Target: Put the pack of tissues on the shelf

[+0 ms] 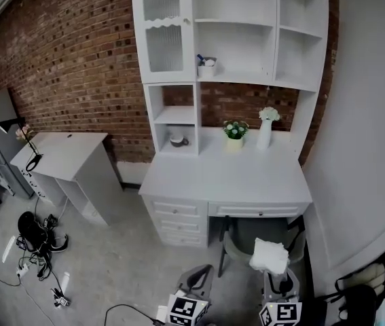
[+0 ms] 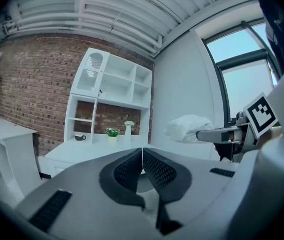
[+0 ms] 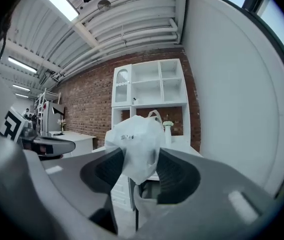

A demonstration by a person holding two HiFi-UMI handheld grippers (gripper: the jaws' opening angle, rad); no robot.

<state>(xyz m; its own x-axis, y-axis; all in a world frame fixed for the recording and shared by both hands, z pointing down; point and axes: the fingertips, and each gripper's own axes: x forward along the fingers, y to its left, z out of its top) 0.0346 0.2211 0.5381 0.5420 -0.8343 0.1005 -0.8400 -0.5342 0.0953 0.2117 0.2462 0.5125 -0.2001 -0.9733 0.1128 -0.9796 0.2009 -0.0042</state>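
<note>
One pack of tissues [image 3: 134,146], white, clamped between the fingers of the right gripper [image 3: 137,165].
Location: held in the air in front of the white bench [image 1: 226,178], well short of the shelf [image 1: 236,46] above it. Left gripper [image 2: 142,159]: fingers together, nothing between them.

plant [image 1: 235,129] left of vase [image 1: 265,130] on desk [image 1: 226,178], tissue pack [image 1: 269,255] before desk

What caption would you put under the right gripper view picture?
Right gripper holding a white tissue pack in its jaws, facing the white shelf unit.
</note>
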